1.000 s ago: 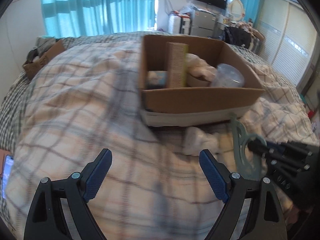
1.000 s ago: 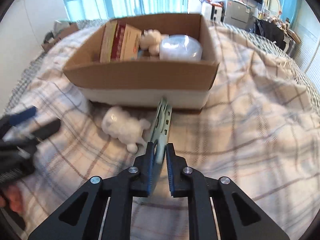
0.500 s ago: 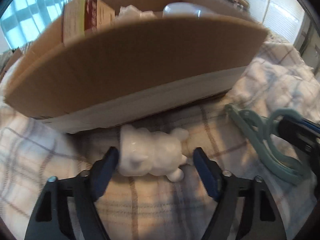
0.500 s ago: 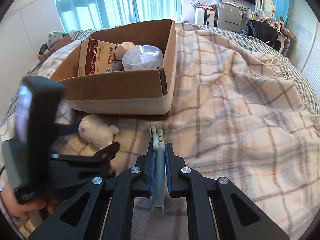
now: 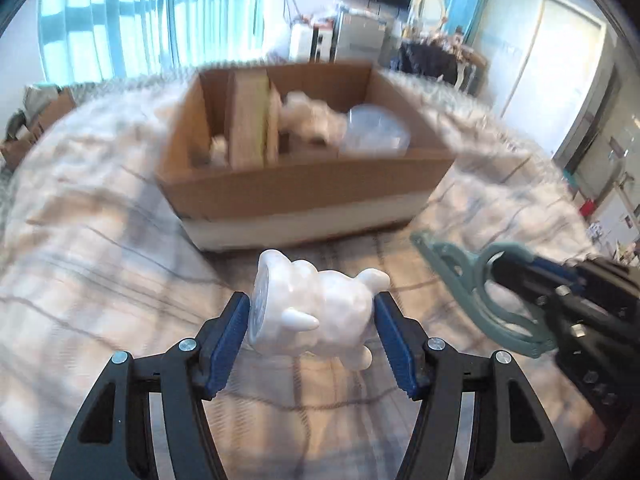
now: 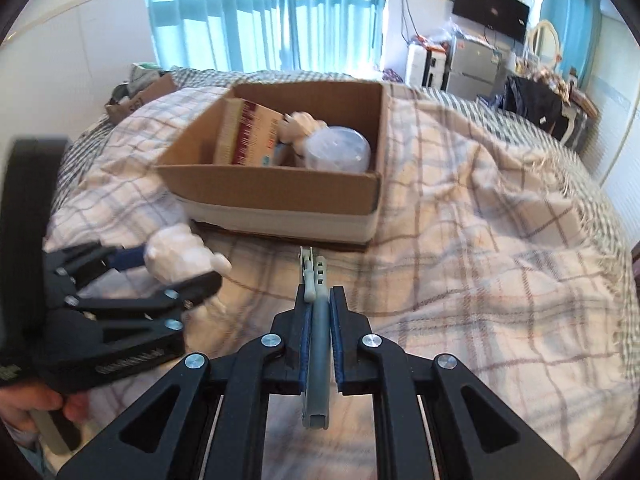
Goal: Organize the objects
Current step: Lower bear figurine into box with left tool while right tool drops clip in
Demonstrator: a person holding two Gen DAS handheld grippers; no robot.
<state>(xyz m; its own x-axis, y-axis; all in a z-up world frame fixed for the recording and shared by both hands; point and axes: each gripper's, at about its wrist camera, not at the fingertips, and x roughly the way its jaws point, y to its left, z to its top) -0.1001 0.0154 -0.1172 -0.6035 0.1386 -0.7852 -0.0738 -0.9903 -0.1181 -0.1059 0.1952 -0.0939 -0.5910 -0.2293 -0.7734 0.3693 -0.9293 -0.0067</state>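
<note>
Half a second ago the left gripper (image 5: pixel 312 320) stood wide around the white figurine (image 5: pixel 316 312) lying on the bed (image 6: pixel 500 240); now its blue pads clamp it, at lower centre of the left view, in front of the cardboard box (image 5: pixel 304 188). The right gripper (image 6: pixel 318 320) stays clenched on the green clip (image 6: pixel 316 340), at centre bottom of its view

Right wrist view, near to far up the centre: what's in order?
Right gripper shut on the grey-green plastic clip → plaid blanket → brown cardboard box → clear round plastic container → blue curtains.
</note>
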